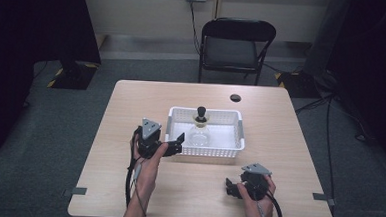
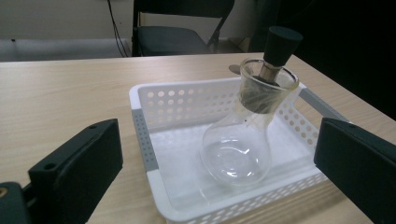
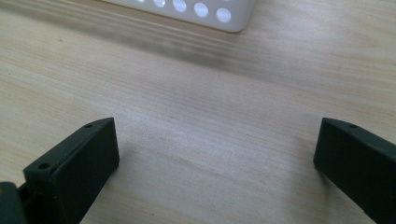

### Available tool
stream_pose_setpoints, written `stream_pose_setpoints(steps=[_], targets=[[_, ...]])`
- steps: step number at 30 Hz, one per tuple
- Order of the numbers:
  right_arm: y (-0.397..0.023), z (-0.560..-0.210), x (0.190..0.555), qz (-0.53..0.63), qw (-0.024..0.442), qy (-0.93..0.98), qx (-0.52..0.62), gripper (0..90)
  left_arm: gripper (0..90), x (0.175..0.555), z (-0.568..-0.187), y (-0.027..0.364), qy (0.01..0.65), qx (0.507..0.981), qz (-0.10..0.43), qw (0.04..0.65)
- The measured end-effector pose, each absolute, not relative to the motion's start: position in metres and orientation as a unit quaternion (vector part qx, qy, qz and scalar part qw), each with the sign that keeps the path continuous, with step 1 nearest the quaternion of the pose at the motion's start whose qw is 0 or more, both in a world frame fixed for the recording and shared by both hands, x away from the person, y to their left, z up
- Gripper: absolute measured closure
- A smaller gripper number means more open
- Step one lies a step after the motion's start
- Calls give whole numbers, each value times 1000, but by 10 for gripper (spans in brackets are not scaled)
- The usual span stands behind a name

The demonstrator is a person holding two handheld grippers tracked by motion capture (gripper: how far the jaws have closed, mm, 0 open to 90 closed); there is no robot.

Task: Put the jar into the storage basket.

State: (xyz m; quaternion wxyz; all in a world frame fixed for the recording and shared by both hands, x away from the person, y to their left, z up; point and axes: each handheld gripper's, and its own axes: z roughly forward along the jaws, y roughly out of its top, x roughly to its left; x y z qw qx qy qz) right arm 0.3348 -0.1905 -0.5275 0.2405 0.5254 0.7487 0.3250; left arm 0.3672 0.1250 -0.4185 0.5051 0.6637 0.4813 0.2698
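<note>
Barely started: left gripper (image 1: 175, 143) is hovering just outside the left end of the white perforated plastic basket (image 1: 231, 153), jaws spread wide and empty. Clear round-bottomed glass flask (image 2: 243, 140) with black stopper (image 2: 280, 44) is standing upright inside the basket, untouched. Right gripper (image 1: 232, 187) is idling low over the light wooden worktop (image 1: 131, 100), jaws wide, holding nothing. Flask contents are hard to make out; basket's near edge is getting cut off in the left gripper view.

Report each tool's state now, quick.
Left tool: open, empty, at the white basket holding the flask.
Right tool: open, empty, over the table.
</note>
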Motion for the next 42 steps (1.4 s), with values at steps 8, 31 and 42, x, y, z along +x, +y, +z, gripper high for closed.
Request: stream_pose_setpoints(steps=[8, 31, 42], targets=[[-191, -528, 335, 325, 241, 749, 525, 0, 5, 352, -430, 130, 478, 663, 267, 510], [-191, -528, 335, 325, 241, 749, 525, 0, 19, 320, -464, 165, 545, 641, 264, 471], [-191, -528, 335, 325, 241, 749, 525, 0, 20, 316, -477, 168, 560, 643, 262, 452]])
